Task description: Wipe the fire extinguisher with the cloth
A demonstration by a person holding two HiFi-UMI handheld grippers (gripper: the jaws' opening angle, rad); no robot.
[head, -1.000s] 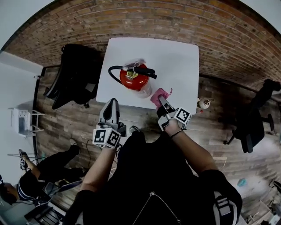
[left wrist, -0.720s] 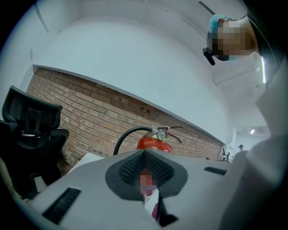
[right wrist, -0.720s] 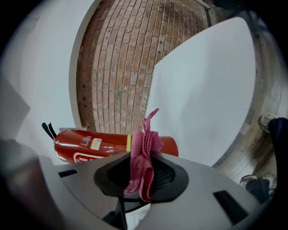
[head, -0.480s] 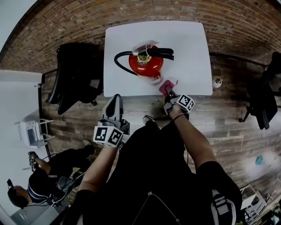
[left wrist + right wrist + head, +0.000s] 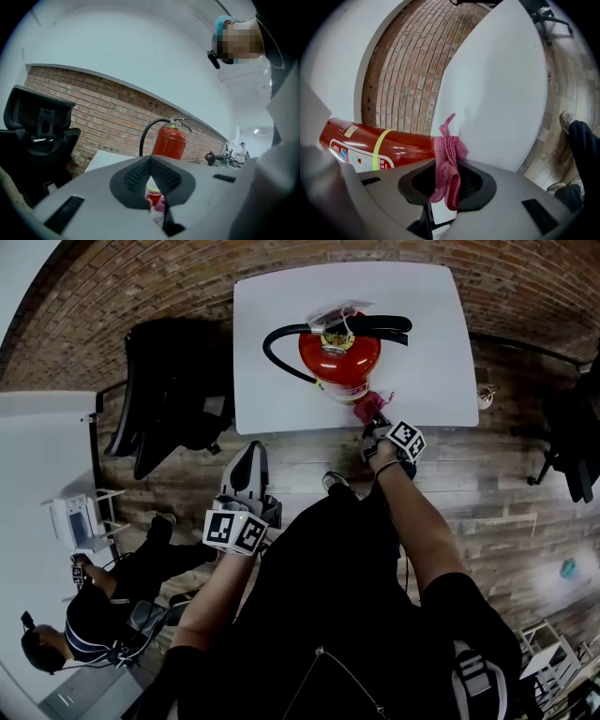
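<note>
A red fire extinguisher [image 5: 339, 357] with a black hose and handle stands upright on the white table [image 5: 272, 324]; it also shows in the left gripper view [image 5: 169, 143] and the right gripper view [image 5: 379, 145]. My right gripper [image 5: 373, 420] is at the table's near edge, shut on a pink cloth [image 5: 368, 407]. The cloth [image 5: 446, 168] hangs out of the jaws of my right gripper [image 5: 445, 187], right beside the extinguisher's lower body. My left gripper [image 5: 249, 460] hangs over the wooden floor, short of the table, shut and holding nothing [image 5: 152, 187].
A black office chair [image 5: 169, 399] stands against the table's left side. Another dark chair [image 5: 572, 437] is at the far right. A person [image 5: 103, 606] sits at the lower left. A brick wall [image 5: 93, 112] runs behind the table.
My right gripper has carried the pink cloth forward from the table's near edge up to the extinguisher's base. The left gripper has stayed over the floor.
</note>
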